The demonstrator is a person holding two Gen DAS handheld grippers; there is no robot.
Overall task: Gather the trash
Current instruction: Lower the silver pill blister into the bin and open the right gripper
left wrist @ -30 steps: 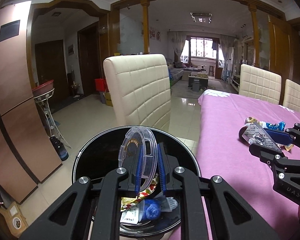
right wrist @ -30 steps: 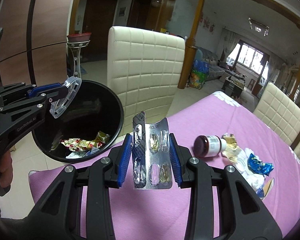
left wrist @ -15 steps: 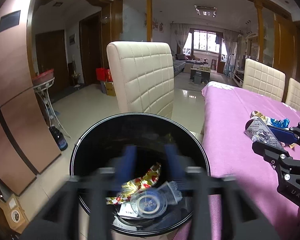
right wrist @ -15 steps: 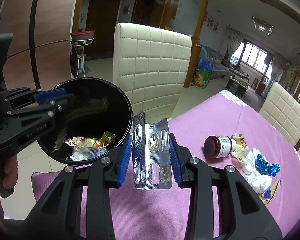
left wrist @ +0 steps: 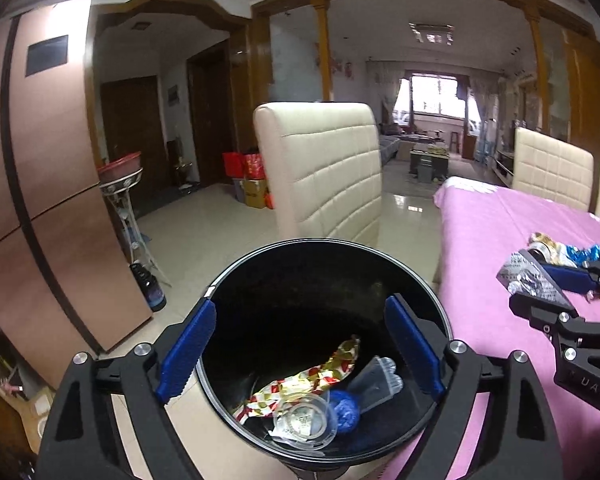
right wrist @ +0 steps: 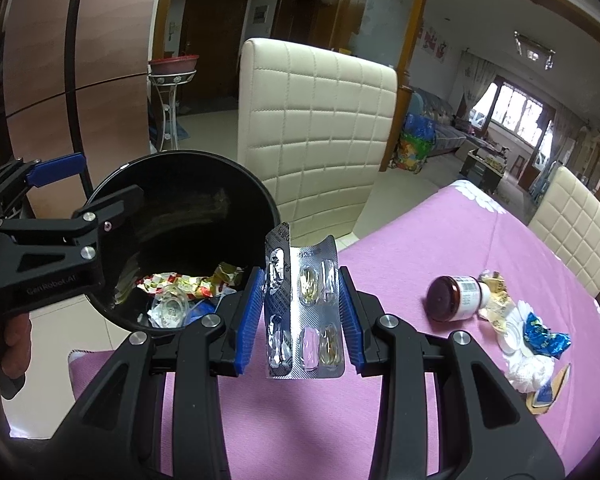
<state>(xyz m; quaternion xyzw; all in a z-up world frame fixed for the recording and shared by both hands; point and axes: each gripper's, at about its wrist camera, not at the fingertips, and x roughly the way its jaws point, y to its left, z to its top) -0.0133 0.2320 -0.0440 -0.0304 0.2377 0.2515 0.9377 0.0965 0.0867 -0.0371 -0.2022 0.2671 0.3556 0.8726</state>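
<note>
**Left jaws spreading over the bin, right jaws clamped on a pill sheet**

The long table under a pink-purple cloth (right wrist: pixel 440 248) fills the right wrist view from 3 to 6 o'clock. A cream quilted leather dining chair (right wrist: pixel 316 140) stands at 12 o'clock, just beyond the table's corner. The round glossy black waste bin (left wrist: pixel 324 248) sits beside the table edge, at 6 o'clock in the left wrist view and 9 o'clock in the right.

The left gripper (left wrist: pixel 300 344) hangs over the bin mouth. Its blue-padded jaws are opening, already wide, with nothing between them but the bin's interior below. The right gripper (right wrist: pixel 300 312) is over the cloth, its blue pads pressed narrowly on both edges of a silver foil blister pack of capsules (right wrist: pixel 304 308), held upright and bowed; the pack is just beside the bin's rim, towards 3 o'clock from it.

At the bin's bottom lie a red-and-gold patterned foil wrapper (left wrist: pixel 304 384), a clear round plastic lid (left wrist: pixel 304 420), a blue crumpled scrap (left wrist: pixel 346 410) and a clear moulded plastic piece (left wrist: pixel 376 380).

On the cloth at 3 o'clock of the right wrist view, a small brown glass bottle with a white label (right wrist: pixel 456 298) lies on its side. Touching it is a heap of white tissue and gold wrappers (right wrist: pixel 512 340), with a shiny blue foil wrapper (right wrist: pixel 544 338) near the heap's far side.
</note>
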